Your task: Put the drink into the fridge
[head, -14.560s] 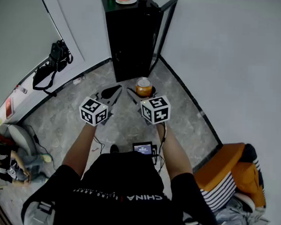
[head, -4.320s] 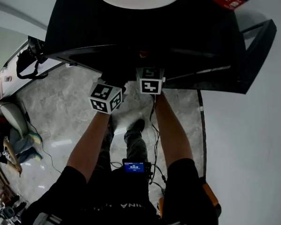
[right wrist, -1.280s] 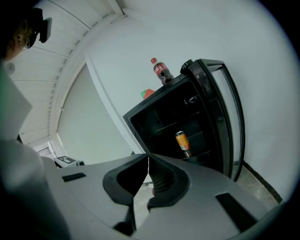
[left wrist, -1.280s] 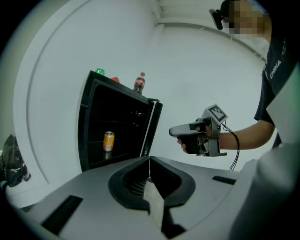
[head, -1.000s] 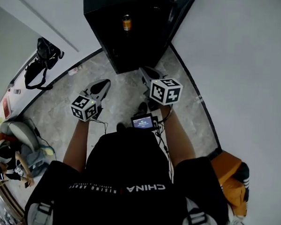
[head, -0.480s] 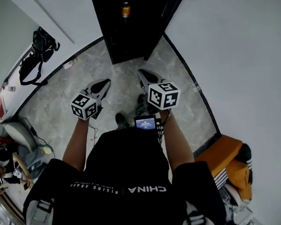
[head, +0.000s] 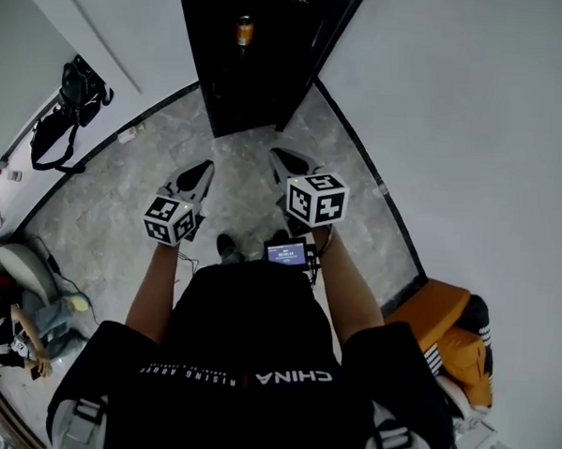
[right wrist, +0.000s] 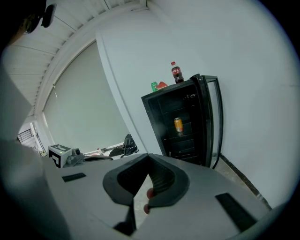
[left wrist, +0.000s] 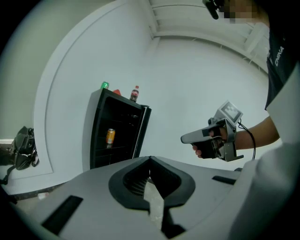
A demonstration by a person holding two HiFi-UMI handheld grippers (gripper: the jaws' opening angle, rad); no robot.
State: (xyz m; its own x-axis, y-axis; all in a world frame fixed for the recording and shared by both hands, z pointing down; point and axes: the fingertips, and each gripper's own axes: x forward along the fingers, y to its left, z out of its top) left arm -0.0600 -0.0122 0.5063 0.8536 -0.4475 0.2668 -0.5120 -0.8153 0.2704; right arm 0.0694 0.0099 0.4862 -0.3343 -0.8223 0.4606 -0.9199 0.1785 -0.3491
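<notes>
I have both tongs clenched on nothing. In the left gripper view the left tongs (head: 205, 168) have their tips pressed together with only floor showing behind them, and the right tongs (head: 277, 156) look the same in their own view. They hover side by side over the grey stone floor (head: 122, 201), well apart from the black fridge (head: 260, 96) that stands against the wall ahead. The drink, an orange can (head: 243, 29), stands upright on a shelf inside the fridge. The fridge door (right wrist: 213, 122) hangs open on the right side. On top of the fridge I make out a dark bottle (right wrist: 176, 72) with a red cap, a green thing (right wrist: 154, 86) and something red between them, which is too small for me to name for certain. A black bag (head: 66, 104) lies on the floor against the left wall
</notes>
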